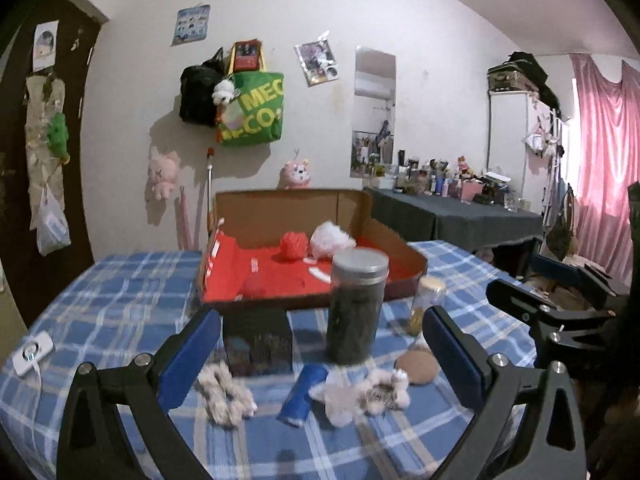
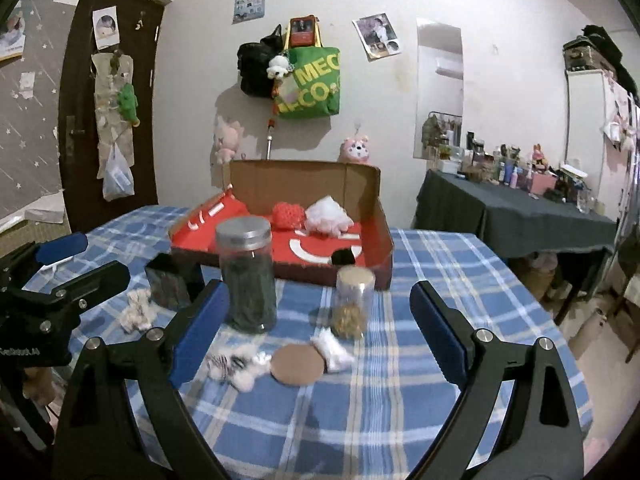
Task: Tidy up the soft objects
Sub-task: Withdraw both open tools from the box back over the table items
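Currently | left gripper [image 1: 320,352] gaping empty, right gripper [image 2: 316,320] likewise | fluffy scrunchies [image 1: 360,394] lying just ahead between left fingers; box [image 1: 280,216] sitting beyond | risk: tall jar [image 1: 356,304] standing close behind, reaching carelessly is tipping it.

Cardboard box [image 2: 362,216], open, red-lined, at table centre; holds a red mesh pouf [image 2: 287,215] and, touching it at 3 o'clock, a white pouf [image 2: 329,215]. On the blue plaid cloth at the box's 6 o'clock: a white fluffy scrunchie [image 1: 226,396] lying flat, a striped fluffy scrunchie [image 1: 380,394], a white fluffy piece [image 2: 330,350].
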`<state>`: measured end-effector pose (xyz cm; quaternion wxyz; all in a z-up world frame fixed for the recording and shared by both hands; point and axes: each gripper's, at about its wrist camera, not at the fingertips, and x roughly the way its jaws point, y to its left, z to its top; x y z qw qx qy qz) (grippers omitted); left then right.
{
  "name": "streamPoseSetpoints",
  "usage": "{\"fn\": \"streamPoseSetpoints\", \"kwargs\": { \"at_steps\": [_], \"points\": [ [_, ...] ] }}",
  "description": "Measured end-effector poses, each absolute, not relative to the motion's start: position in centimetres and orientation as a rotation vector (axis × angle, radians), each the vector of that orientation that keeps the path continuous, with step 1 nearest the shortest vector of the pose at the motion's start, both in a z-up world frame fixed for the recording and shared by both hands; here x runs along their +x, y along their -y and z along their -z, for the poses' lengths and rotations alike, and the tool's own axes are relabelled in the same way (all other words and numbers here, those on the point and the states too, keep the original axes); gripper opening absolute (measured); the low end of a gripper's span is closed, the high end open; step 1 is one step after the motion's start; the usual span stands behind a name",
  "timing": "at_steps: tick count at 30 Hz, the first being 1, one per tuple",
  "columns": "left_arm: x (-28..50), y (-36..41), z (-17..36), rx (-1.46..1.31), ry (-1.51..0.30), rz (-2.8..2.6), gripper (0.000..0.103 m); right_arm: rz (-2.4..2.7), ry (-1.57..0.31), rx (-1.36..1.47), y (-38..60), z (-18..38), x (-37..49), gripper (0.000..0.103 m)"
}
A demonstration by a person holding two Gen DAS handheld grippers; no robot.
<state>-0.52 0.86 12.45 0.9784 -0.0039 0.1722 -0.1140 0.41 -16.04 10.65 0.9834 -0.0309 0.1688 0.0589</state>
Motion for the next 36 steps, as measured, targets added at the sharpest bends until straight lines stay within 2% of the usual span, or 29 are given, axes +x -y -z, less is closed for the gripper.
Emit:
{"fn": "streamPoseSetpoints", "kwargs": {
  "at_steps": [16,36],
  "points": [
    [0.6,-0.9,-4.6,0.001,-0.508,0.156,0.103,-0.095,-0.502,-0.024,15.9,-2.6,1.7,0.093],
    [4.6,-4.3,-3.7,-0.055,-0.618,0.068,0.103,-0.084,-0.608,0.042,18.2,-2.6,6.6,0.093]
  ]
}}
